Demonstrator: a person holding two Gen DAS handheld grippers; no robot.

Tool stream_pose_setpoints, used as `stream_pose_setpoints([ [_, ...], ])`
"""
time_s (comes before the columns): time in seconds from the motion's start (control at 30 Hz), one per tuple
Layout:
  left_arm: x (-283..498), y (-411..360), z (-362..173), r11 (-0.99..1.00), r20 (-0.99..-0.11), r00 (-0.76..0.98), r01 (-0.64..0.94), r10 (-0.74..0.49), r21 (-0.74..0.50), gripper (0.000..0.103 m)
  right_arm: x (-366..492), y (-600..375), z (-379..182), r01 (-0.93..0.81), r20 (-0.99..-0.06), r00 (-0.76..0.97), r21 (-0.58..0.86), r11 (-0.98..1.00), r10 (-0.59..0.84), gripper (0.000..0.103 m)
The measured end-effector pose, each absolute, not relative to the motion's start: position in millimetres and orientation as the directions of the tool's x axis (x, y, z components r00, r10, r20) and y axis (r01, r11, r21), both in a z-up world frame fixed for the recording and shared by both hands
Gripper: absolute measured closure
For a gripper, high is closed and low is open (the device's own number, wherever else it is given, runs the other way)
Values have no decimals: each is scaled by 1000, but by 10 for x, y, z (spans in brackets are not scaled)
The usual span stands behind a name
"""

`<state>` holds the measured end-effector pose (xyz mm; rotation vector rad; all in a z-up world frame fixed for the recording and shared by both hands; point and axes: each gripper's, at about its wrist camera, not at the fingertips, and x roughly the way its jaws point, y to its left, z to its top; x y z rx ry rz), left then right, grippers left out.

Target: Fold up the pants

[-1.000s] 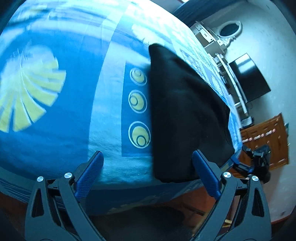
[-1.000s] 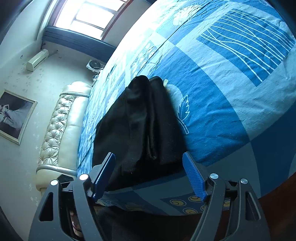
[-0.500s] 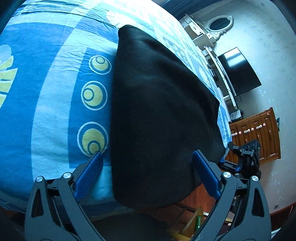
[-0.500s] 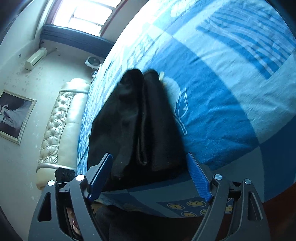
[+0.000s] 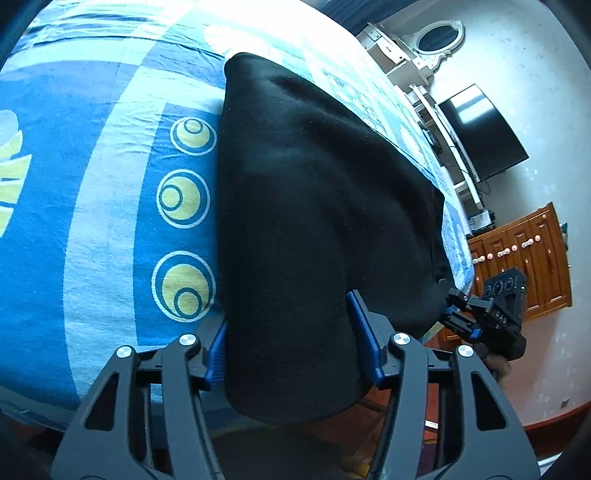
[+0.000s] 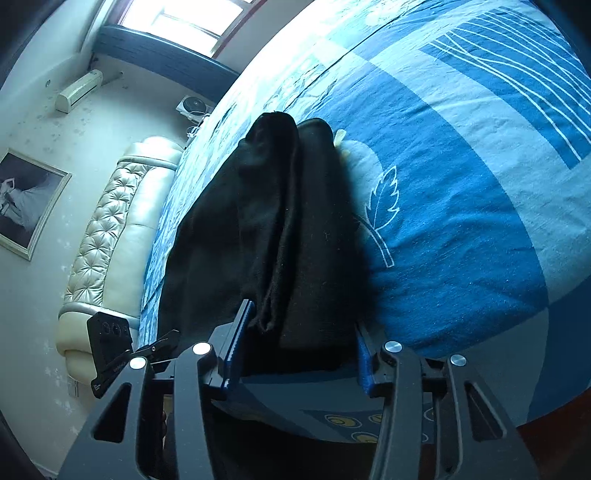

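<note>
- Lying folded on the bed point(image 5: 92, 229) near its edge: black pants point(image 5: 317, 206), stacked in a thick bundle on the blue patterned bedspread point(image 6: 461, 206).
- Left claw point(image 5: 291, 343): blue pads sit on either side of the near end of the pants, fabric fills the whole gap between them. Pads touch the cloth on both sides, so it is clamped on the pants.
- Near end of the bundle hangs past the bed edge in the left wrist view, bulging below the pads.
- Right claw point(image 6: 295, 347): fingers bracket the other near end of the pants. Left pad presses against the folded layers; right pad is at the cloth's edge, mostly hidden. Reads as gripping the pants, with the right-side contact not fully visible.
- Right wrist view shows two layered folds running away from the camera, a seam between them, upper fold lapped over the lower.
- Each claw shows in the other's view: right one at the far corner of the pants in the left view, left one low left in the right view.
- Yellow ring motifs point(image 5: 181, 197) on the bedspread just beside the pants' left edge; white leaf print point(image 6: 384, 199) just beside the right edge.
- Room: tufted headboard point(image 6: 107, 229), framed picture point(image 6: 26, 199), wall AC unit point(image 6: 77, 90), window point(image 6: 184, 16), TV point(image 5: 480, 131), wooden cabinet point(image 5: 524, 258), oval mirror point(image 5: 439, 35).
</note>
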<state>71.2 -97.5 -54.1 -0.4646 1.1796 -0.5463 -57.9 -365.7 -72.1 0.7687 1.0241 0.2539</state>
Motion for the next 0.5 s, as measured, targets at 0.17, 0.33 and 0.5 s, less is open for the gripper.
stream_pose_setpoints([
  [0.17,717,-987,-505,799,-744,294,166,-600,-578,51,-597,-3641,-689,148,-674,523,674,723,521,56],
  [0.33,710,-924,-467,808,-750,304,170,-588,-565,53,-569,-3536,-656,139,-677,519,669,730,522,56],
  [0.5,698,-754,-456,816,-754,317,161,-575,-555,54,-506,-3375,-670,116,-679,498,669,734,540,56],
])
